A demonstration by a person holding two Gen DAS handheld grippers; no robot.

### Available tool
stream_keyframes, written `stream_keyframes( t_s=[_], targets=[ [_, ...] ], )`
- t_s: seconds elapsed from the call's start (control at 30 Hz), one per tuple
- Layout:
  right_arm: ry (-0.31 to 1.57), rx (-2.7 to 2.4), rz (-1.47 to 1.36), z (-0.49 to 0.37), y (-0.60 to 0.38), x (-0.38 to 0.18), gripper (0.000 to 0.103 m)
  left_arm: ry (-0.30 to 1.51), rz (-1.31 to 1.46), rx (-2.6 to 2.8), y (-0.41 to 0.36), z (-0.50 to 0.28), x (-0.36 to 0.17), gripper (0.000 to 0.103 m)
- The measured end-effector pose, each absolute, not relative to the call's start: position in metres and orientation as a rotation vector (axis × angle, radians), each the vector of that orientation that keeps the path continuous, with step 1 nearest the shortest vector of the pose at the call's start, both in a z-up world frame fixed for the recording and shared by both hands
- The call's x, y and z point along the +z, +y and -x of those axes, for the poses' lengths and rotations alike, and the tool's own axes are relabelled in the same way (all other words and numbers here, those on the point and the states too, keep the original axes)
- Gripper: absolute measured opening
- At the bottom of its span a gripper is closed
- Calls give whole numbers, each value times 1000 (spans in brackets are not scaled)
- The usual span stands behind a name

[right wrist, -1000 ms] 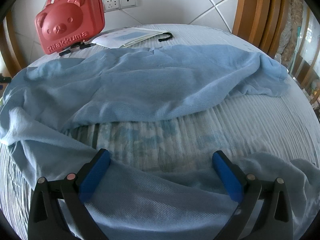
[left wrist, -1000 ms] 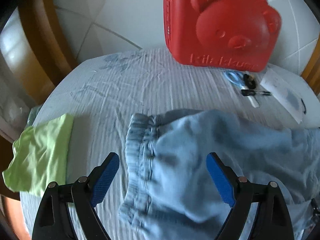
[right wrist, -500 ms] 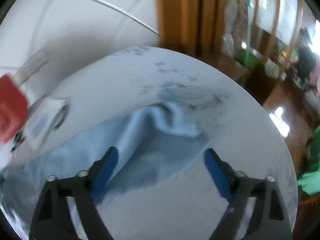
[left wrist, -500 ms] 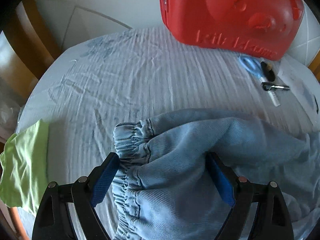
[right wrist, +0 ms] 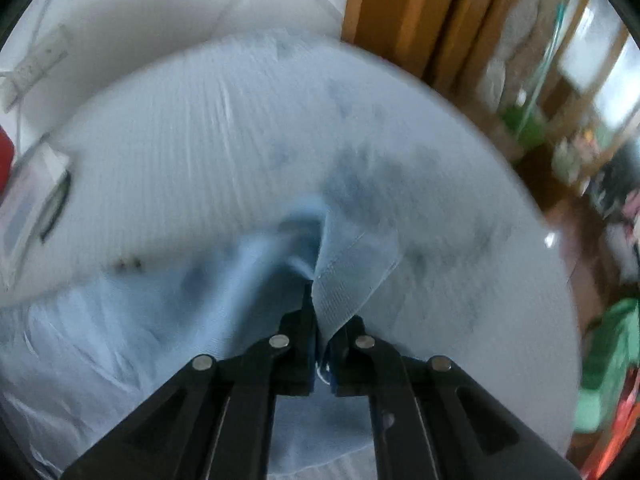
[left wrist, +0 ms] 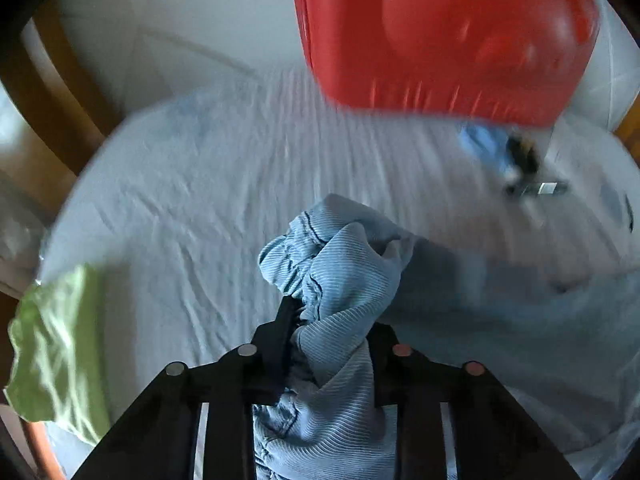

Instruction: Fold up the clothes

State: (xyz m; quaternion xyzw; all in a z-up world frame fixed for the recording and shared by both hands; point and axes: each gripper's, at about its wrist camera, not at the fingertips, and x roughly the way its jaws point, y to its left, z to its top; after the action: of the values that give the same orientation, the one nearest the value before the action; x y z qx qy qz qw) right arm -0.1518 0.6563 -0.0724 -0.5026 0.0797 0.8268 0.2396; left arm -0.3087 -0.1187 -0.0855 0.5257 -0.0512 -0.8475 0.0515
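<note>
A: What colour are the trousers (left wrist: 440,304)?
B: Pale denim blue with a fine ribbed weave; the stitching at the gathered waistband looks darker blue.

A: And the bed sheet (left wrist: 224,184) under them?
B: Whitish blue with thin stripes, and a faded grey-blue print (right wrist: 400,184) toward its right edge.

A: The case (left wrist: 440,36) at the far edge?
B: Bright red all over.

A: The cloth (left wrist: 56,344) at the left edge?
B: Lime green, plain.

A: The grippers?
B: Both the left gripper (left wrist: 328,320) and the right gripper (right wrist: 320,320) are black, with silver rivets.

A: The wall (right wrist: 160,8)?
B: White tile.
</note>
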Motion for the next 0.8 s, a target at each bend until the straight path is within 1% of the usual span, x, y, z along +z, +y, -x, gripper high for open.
stream_keyframes(
  t_s=[0.07,0.1,0.13,0.17,0.2,0.23,0.27,0.3,0.33,0.37,0.4,0.47,0.57,0.67,0.8],
  targets=[
    [289,2305,1224,148,671,-43,4,-106,-1564,-2604,-119,317,-74,29],
    [322,2322,1153,146,679,-30,4,-82,-1545,-2616,-119,321,-69,32],
    [345,2333,1137,151,683,-26,4,-57,-1527,-2628,-119,326,-63,39],
    [363,2341,1125,155,687,-23,4,-32,-1508,-2640,-119,330,-57,60],
    [344,2331,1146,160,686,-25,7,-15,-1496,-2640,-117,333,-53,72],
    [333,2323,1173,163,683,-27,10,0,-1486,-2635,-116,336,-49,90],
    [339,2330,1190,162,677,-29,21,15,-1454,-2664,-116,334,-40,95],
    [343,2346,1174,158,673,-28,39,28,-1425,-2698,-119,331,-31,97],
    [347,2361,1158,154,669,-28,50,26,-1406,-2727,-122,323,-20,102],
    [349,2362,1141,143,664,-25,66,-3,-1406,-2734,-123,315,-14,102],
    [363,2369,1135,134,661,-23,68,-41,-1413,-2733,-123,308,-10,102],
    [396,2385,1139,109,650,-20,68,-149,-1453,-2694,-127,282,-15,102],
    [451,2385,1174,52,626,-21,68,-233,-1527,-2618,-142,234,-37,102],
    [482,2342,1215,-10,601,-29,68,-243,-1566,-2581,-155,187,-61,102],
    [519,2285,1254,-80,572,-41,68,-228,-1615,-2600,-152,147,-88,102]
  ],
)
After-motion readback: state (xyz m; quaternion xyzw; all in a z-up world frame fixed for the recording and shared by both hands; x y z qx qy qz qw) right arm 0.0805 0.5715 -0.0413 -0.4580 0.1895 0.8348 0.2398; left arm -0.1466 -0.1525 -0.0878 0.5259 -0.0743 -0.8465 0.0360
